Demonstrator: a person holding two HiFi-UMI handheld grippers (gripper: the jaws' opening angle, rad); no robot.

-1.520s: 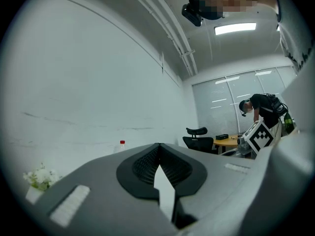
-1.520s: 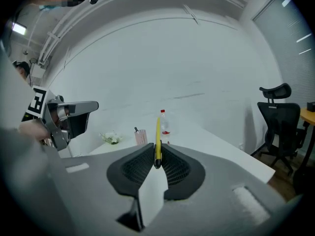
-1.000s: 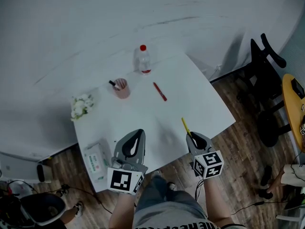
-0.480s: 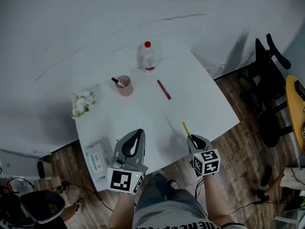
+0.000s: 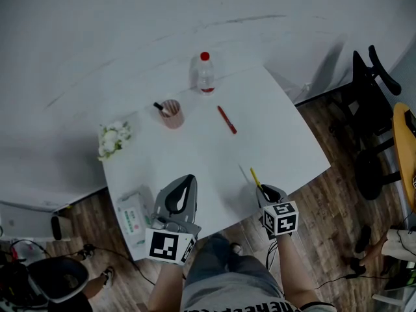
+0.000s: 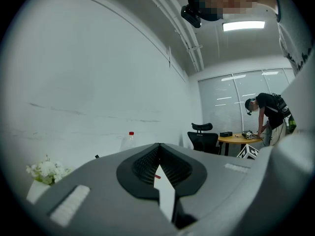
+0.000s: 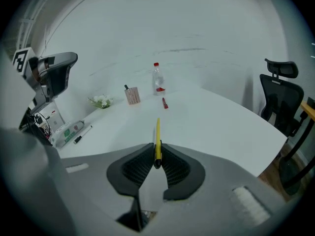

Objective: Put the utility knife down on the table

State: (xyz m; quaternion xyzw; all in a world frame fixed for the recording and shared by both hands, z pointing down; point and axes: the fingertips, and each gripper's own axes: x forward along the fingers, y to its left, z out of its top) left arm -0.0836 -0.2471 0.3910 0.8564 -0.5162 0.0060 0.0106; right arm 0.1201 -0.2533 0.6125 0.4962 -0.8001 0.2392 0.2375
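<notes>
Desk [image 5: 273,129]: white, square, one corner pointing right; most of the top is bare.

Left gripper [image 6: 159,154]: over the near edge, jaws closed tip to tip with nothing between them.

Right gripper [image 7: 156,152]: over the near right of the desk, jaws clamped on the near end of the knife [image 7: 157,132]. The slim yellow body points far, out over the desk. Its shadow lies just beside it, so I judge it is slightly above the surface, not yet down.

Handling, my estimate: light, stiff, smooth plastic, so it could slide or pivot in a pinch this close to the end. I cannot see whether the blade is out. I would lower it flat before letting go. The handle is the right place to hold.

Containers: clear bottle [image 5: 205,74] with a red cap at the far corner, contents not readable. Pink cup [image 5: 172,114] left of it holds one dark marker [image 5: 158,106]. A soft pack [image 5: 132,218] lies at the near left corner.

Loose: red pen [image 5: 227,119] lying mid-desk, well apart from the knife.
</notes>
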